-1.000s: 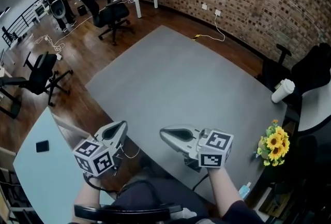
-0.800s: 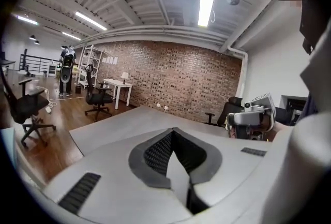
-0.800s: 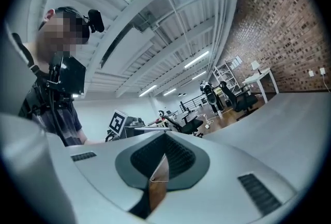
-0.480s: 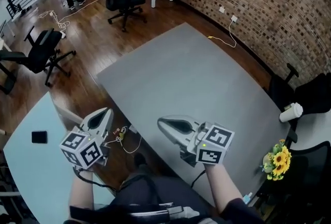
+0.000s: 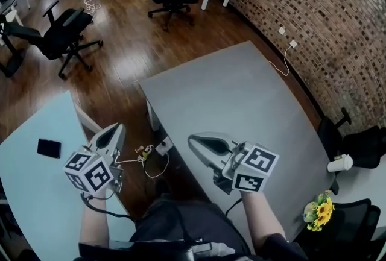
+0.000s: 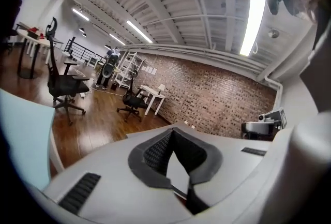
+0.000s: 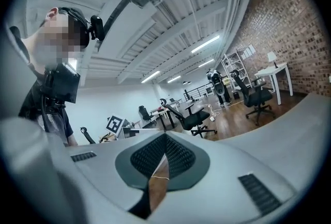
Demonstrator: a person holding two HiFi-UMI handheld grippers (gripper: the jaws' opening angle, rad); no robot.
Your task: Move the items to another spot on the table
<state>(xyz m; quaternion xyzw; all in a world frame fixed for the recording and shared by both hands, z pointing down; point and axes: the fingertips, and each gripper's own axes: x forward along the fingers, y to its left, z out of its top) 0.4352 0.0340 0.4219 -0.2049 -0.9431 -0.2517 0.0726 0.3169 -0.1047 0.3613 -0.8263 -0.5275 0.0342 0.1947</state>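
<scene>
- A flat black item point(image 5: 49, 147) lies on the pale blue table point(image 5: 36, 193), left of your left gripper point(image 5: 114, 130).
- Your left gripper's jaws are pressed together, above the wooden floor point(image 5: 120, 73).
- Your right gripper point(image 5: 194, 141), jaws likewise together, hovers over the grey table point(image 5: 241, 91).

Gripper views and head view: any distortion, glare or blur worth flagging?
Left gripper view: heavy fisheye, black corners, the ceiling light strip glares, the left gripper looms slightly soft in front. Right gripper view: same bowing, the brick wall curves, a mosaic patch covers a face. Head view: evenly lit, sharp, edges of the grey table bow mildly.
</scene>
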